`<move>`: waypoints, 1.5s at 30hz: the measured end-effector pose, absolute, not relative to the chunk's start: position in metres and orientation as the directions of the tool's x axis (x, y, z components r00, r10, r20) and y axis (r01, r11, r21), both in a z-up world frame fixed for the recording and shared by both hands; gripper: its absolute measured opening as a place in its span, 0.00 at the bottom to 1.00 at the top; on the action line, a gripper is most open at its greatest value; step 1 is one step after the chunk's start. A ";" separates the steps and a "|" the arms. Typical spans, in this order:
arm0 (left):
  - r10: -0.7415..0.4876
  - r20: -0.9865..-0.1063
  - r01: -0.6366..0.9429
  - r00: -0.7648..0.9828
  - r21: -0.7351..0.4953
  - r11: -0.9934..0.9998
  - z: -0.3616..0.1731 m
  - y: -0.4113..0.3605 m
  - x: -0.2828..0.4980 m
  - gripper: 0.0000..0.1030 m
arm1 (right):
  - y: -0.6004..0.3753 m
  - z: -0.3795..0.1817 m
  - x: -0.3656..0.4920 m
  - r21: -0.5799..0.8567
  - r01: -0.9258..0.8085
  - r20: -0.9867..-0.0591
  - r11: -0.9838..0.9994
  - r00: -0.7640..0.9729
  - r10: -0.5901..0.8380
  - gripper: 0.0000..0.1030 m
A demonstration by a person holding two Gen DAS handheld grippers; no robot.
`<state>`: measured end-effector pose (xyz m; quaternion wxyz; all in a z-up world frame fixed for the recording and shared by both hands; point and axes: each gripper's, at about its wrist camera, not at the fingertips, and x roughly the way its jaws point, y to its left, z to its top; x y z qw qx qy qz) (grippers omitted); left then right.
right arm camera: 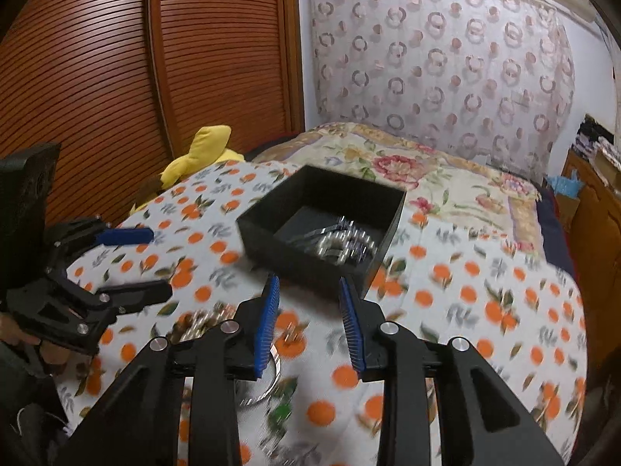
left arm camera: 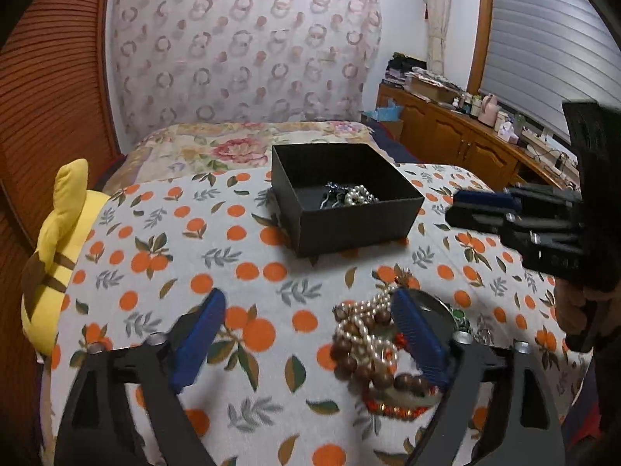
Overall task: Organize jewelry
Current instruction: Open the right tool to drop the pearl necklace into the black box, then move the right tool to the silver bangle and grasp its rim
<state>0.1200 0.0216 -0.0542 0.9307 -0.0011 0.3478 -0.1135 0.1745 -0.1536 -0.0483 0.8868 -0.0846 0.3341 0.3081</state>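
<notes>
A black open box [left arm camera: 341, 198] stands on the orange-print cloth and holds a pearl string [left arm camera: 361, 195] and dark metal pieces. It shows blurred in the right wrist view [right arm camera: 322, 229]. A pile of pearl and brown wooden bead strands [left arm camera: 372, 345] lies near me. My left gripper [left arm camera: 310, 334] is open, low over the cloth, its right finger [left arm camera: 417, 338] against the pile. My right gripper [right arm camera: 310, 322] is open and empty, just short of the box; it also shows at the right of the left wrist view [left arm camera: 485, 209]. A silver bangle [right arm camera: 268, 384] lies below it.
A yellow plush toy [left arm camera: 58, 256] lies at the cloth's left edge. A floral bedspread [left arm camera: 233, 147] lies behind the box. A brown slatted wardrobe [right arm camera: 116, 77] stands at the left, and a wooden cabinet [left arm camera: 458, 136] with clutter at the right.
</notes>
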 end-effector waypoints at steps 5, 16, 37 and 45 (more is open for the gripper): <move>-0.202 -0.641 0.197 0.741 -0.080 0.977 -0.056 0.027 0.105 0.85 | -0.156 -0.061 0.159 0.087 -0.597 -0.653 0.797 0.570 0.498 0.47; -0.180 -0.628 0.168 0.757 -0.079 0.983 -0.058 0.038 0.077 0.92 | -0.142 -0.078 0.144 0.166 -0.614 -0.675 0.772 0.500 0.543 0.63; -0.187 -0.664 0.173 0.724 -0.088 0.981 -0.075 0.037 0.067 0.92 | -0.130 -0.100 0.150 0.162 -0.610 -0.725 0.776 0.460 0.513 0.58; -0.232 -0.678 0.198 0.698 -0.129 0.972 -0.080 0.030 0.075 0.92 | -0.152 -0.077 0.134 0.128 -0.588 -0.674 0.799 0.540 0.505 0.58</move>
